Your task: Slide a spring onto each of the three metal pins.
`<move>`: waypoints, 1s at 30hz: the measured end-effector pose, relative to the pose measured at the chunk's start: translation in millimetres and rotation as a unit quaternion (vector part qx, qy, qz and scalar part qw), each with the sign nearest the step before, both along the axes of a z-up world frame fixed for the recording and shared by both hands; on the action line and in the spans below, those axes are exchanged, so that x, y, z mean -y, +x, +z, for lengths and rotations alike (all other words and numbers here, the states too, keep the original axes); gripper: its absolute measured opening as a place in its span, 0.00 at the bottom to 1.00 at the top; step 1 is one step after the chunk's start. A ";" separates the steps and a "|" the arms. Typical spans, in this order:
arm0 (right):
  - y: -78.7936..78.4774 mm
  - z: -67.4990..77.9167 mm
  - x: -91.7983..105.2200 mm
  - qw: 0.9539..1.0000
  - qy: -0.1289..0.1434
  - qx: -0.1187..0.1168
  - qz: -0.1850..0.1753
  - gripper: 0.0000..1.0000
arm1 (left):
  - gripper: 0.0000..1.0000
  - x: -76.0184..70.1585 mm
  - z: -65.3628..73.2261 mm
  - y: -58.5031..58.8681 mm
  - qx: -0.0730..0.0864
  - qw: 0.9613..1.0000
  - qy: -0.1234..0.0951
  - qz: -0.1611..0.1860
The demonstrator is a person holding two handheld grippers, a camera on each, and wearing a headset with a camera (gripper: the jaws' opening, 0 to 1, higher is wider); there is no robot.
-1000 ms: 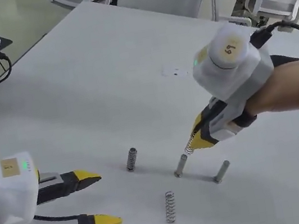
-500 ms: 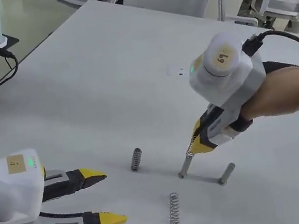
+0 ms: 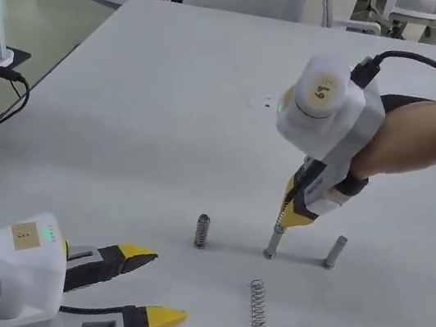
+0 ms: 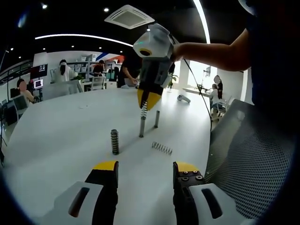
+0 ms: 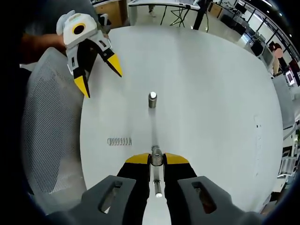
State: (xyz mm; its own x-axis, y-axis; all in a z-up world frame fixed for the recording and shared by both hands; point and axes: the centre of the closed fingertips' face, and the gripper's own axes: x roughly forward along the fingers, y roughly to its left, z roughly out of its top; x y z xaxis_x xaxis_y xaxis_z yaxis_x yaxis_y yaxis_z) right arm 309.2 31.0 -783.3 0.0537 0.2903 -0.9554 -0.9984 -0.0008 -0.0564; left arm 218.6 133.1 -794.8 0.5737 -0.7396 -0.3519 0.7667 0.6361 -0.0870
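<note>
The right gripper (image 3: 294,214), clamped on a spring (image 3: 280,223), has lowered it to the middle pin (image 3: 272,244), so threading can begin; the left gripper (image 3: 161,285) waits, jaws apart.

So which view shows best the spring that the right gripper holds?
The left gripper view: the spring is seen side-on, below the right gripper, over a pin. The right gripper view shows it end-on between the jaws; the head view shows it small.
</note>
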 end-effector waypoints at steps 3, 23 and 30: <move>-0.2 -5.0 0.6 1.000 -0.001 -0.002 -0.001 0.08 | 0.41 0.4 -0.2 0.2 0.000 1.000 0.000 -0.001; 3.4 -38.9 -0.2 1.000 -0.003 -0.009 -0.012 0.08 | 0.41 1.8 0.8 1.8 0.000 1.000 0.004 -0.003; 5.2 -46.2 -1.3 1.000 -0.006 -0.008 -0.015 0.08 | 0.40 1.3 0.8 1.4 0.000 1.000 0.004 -0.003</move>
